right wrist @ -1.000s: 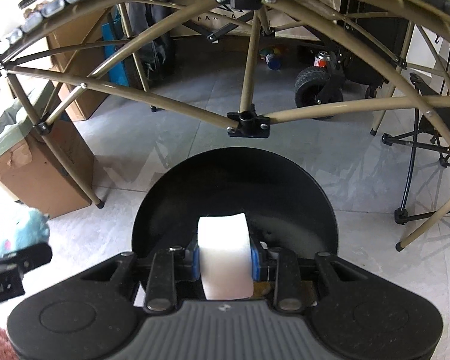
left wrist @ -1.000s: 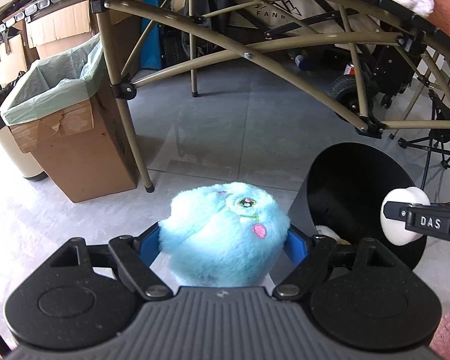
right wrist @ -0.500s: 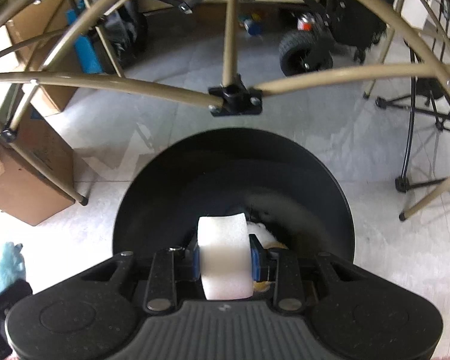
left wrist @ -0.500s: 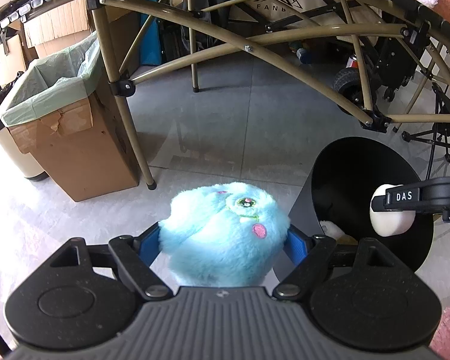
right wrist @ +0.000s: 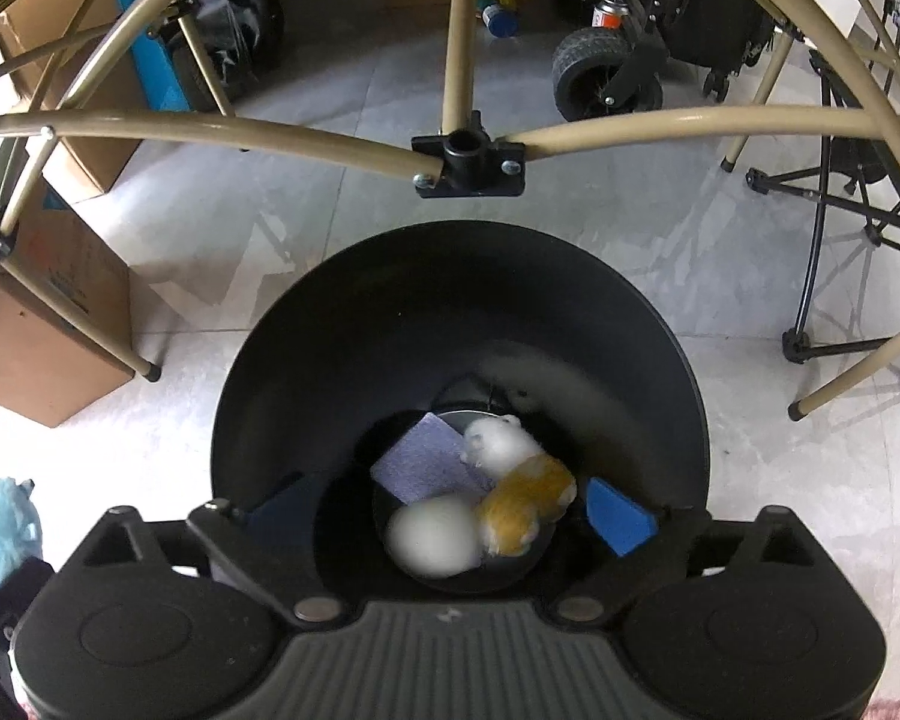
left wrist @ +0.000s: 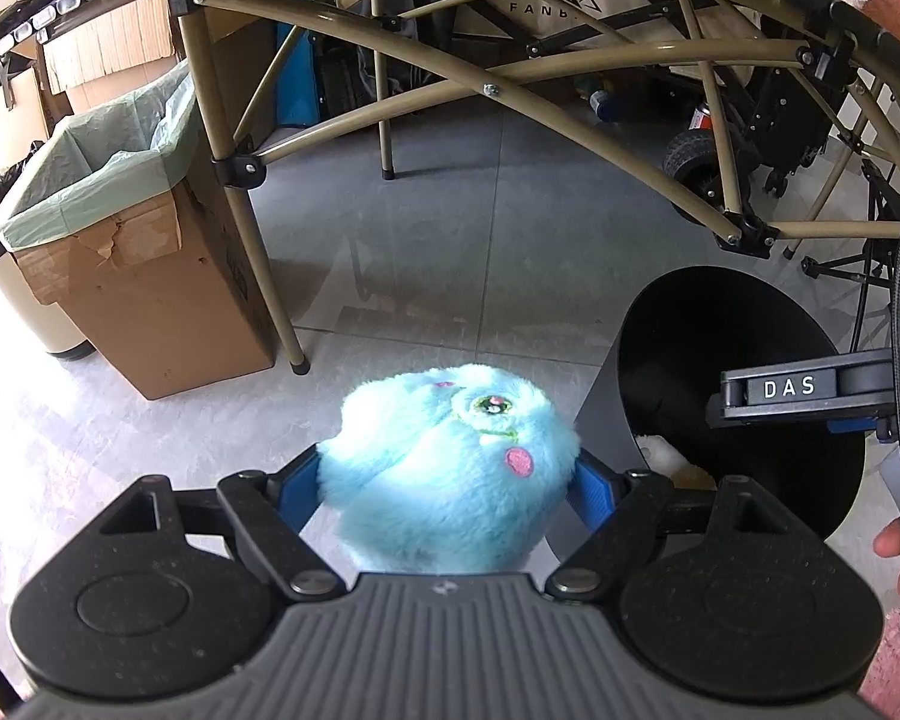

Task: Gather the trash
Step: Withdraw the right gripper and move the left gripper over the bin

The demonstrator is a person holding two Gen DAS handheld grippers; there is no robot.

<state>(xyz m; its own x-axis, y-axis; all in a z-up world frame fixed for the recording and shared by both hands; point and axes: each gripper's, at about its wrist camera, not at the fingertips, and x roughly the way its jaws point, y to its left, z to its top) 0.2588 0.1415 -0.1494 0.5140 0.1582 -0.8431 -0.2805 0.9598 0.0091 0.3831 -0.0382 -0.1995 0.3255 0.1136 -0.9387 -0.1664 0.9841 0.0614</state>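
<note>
While the right gripper (right wrist: 450, 516) opens wide over the black bin (right wrist: 678, 372), the white ball (right wrist: 435, 534) drops inside. Next, bring the left gripper (left wrist: 450, 483), its fingers hugging the blue fluffy toy (left wrist: 450, 468), right over the bin before letting go.

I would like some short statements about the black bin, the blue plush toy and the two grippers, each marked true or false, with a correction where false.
1. The left gripper is closed on the blue plush toy. True.
2. The right gripper grips the white round piece. False: its jaws are opening and the piece appears blurred, inside the black bin.
3. The black bin is empty. False: it also holds an orange and white plush toy and a purple flat piece.
4. The right gripper is above the bin's opening. True.
5. The cardboard box has a green liner. True.
</note>
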